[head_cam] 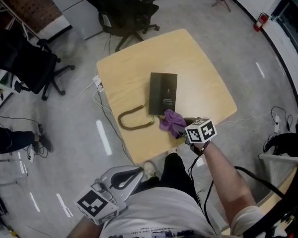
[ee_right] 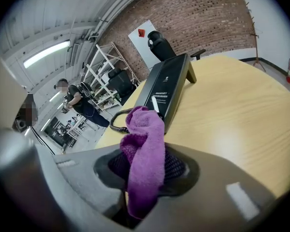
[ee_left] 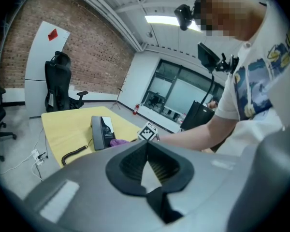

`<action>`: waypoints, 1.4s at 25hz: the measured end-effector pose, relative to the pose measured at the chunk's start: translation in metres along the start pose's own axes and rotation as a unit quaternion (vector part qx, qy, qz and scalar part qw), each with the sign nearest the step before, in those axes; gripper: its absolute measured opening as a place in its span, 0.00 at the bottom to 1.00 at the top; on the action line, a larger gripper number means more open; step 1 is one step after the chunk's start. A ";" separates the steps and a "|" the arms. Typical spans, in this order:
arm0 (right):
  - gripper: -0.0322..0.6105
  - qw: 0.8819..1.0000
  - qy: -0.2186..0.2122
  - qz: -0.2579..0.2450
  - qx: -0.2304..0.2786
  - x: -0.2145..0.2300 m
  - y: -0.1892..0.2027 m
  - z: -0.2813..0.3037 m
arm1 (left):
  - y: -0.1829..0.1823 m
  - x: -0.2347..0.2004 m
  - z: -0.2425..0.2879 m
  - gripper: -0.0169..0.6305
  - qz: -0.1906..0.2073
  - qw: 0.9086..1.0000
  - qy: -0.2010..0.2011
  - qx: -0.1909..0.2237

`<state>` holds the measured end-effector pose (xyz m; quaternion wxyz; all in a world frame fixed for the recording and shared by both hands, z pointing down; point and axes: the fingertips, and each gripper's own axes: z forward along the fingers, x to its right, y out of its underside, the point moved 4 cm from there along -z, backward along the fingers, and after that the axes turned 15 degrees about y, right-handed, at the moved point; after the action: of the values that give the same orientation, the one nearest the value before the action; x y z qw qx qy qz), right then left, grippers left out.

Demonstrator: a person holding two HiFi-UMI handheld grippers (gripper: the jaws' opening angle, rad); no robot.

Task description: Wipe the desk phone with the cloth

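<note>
The black desk phone (head_cam: 163, 93) lies flat in the middle of the yellow table (head_cam: 198, 68), its coiled cord (head_cam: 134, 120) curling off to the left. My right gripper (head_cam: 183, 129) is at the table's near edge, just short of the phone, and is shut on the purple cloth (head_cam: 172, 121). In the right gripper view the cloth (ee_right: 145, 149) hangs out of the jaws, its top close to the phone's (ee_right: 166, 88) near end. My left gripper (head_cam: 137, 172) is held low by my body, off the table, jaws together with nothing in them. From it the phone (ee_left: 101, 131) shows far ahead.
Two black office chairs (head_cam: 124, 9) (head_cam: 27, 63) stand beyond and left of the table. Cables and a power strip (head_cam: 98, 82) lie on the floor by its left edge. A person (ee_right: 75, 100) stands by shelves in the distance. A desk corner (head_cam: 283, 182) is at my right.
</note>
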<state>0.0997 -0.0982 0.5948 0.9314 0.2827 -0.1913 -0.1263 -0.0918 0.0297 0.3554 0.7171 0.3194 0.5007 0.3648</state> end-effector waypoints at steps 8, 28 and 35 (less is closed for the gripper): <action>0.24 0.999 0.033 0.021 0.003 0.037 0.005 -0.016 | -0.009 -0.010 0.016 0.03 0.005 1.000 0.012 -0.008; 0.24 0.989 0.110 -0.036 0.092 -0.018 0.001 -0.101 | -0.009 -0.009 -0.019 0.03 0.066 0.997 0.025 0.008; 0.24 0.980 0.136 -0.053 0.138 -0.080 0.034 -0.169 | 0.028 0.013 -0.030 0.03 0.065 0.996 0.054 0.004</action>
<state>0.1043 0.0377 0.4619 0.8928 0.4326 -0.0637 -0.1082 -0.1234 0.0584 0.3631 0.6625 0.3338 0.5186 0.4251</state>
